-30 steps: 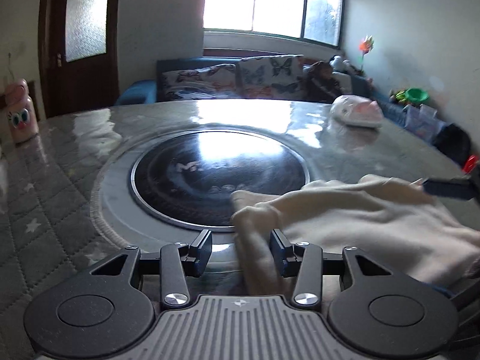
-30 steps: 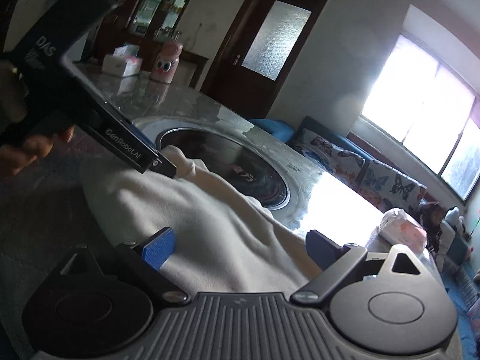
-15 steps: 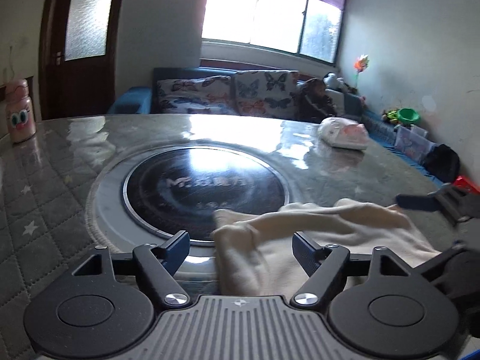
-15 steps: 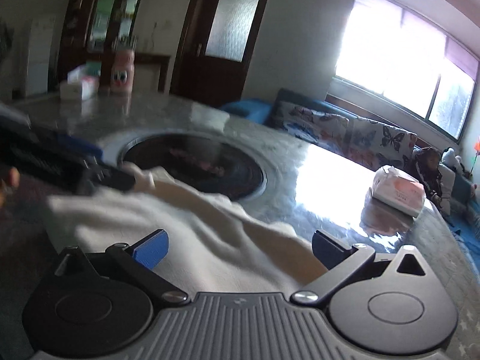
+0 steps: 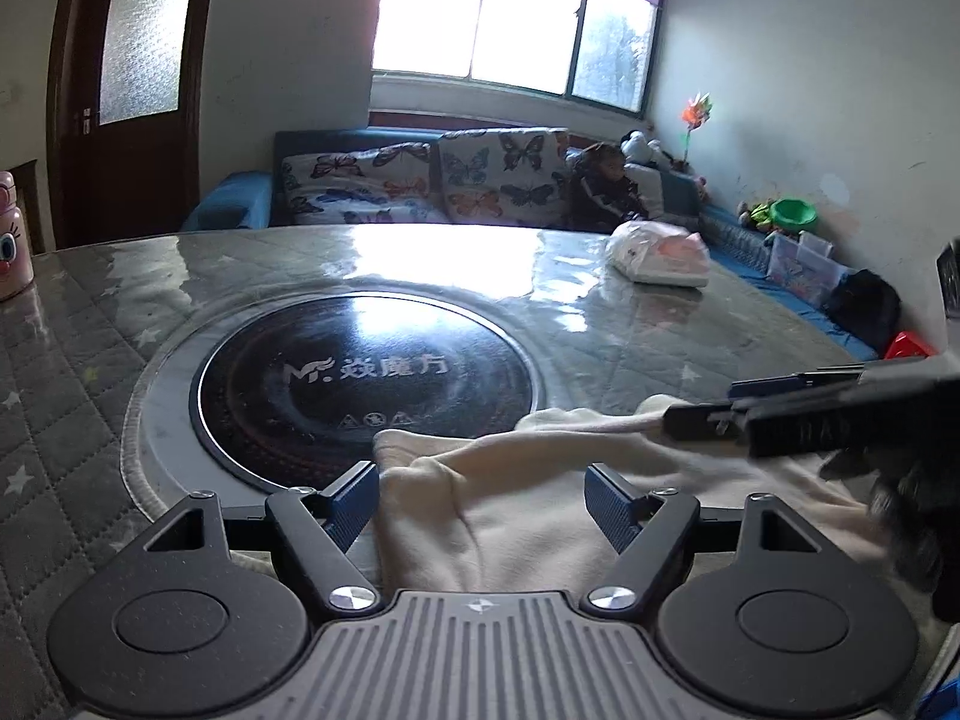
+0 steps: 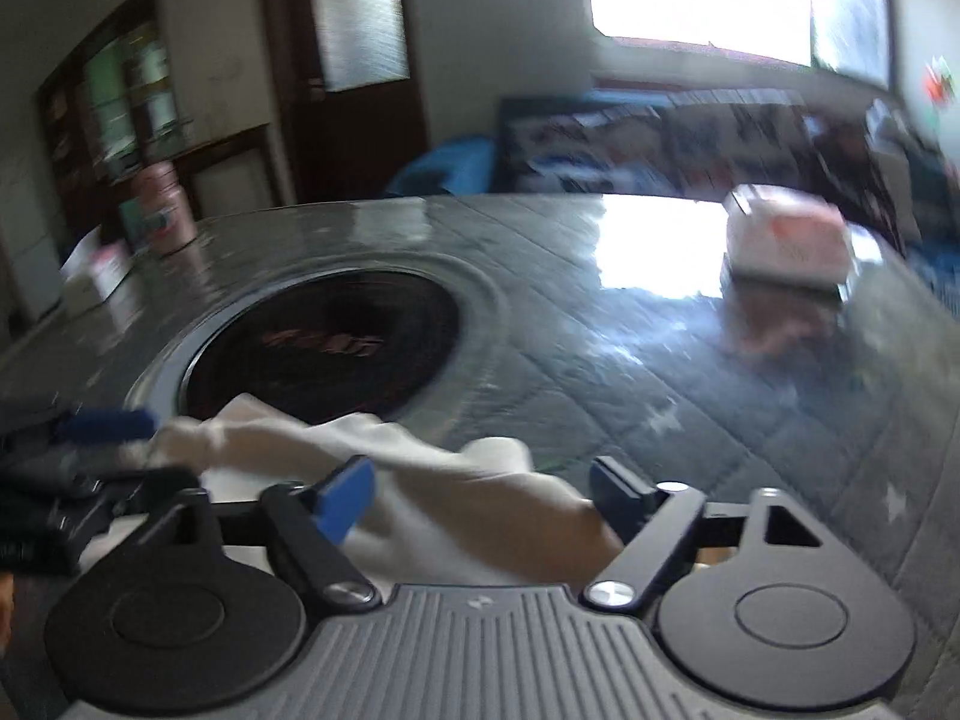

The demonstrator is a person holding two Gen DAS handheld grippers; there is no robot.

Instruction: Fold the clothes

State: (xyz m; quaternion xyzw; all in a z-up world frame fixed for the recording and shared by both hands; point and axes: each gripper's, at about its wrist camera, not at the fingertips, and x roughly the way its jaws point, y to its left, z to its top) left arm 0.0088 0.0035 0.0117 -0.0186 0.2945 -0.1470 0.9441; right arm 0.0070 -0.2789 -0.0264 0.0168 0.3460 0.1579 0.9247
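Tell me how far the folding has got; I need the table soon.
Barely started. The cream garment lies rumpled on the table, partly over the round black cooktop, with no neat fold showing. In hand: both tools stand open astride the cloth, the left tool and the right tool, which has just been closing. Gripping, folding and smoothing remain.

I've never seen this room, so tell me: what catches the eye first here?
A cream garment lies rumpled on the table's near edge, between the open jaws of the left gripper. Behind it a round black hotplate is set into the quilted table. A bright window glares off the tabletop.
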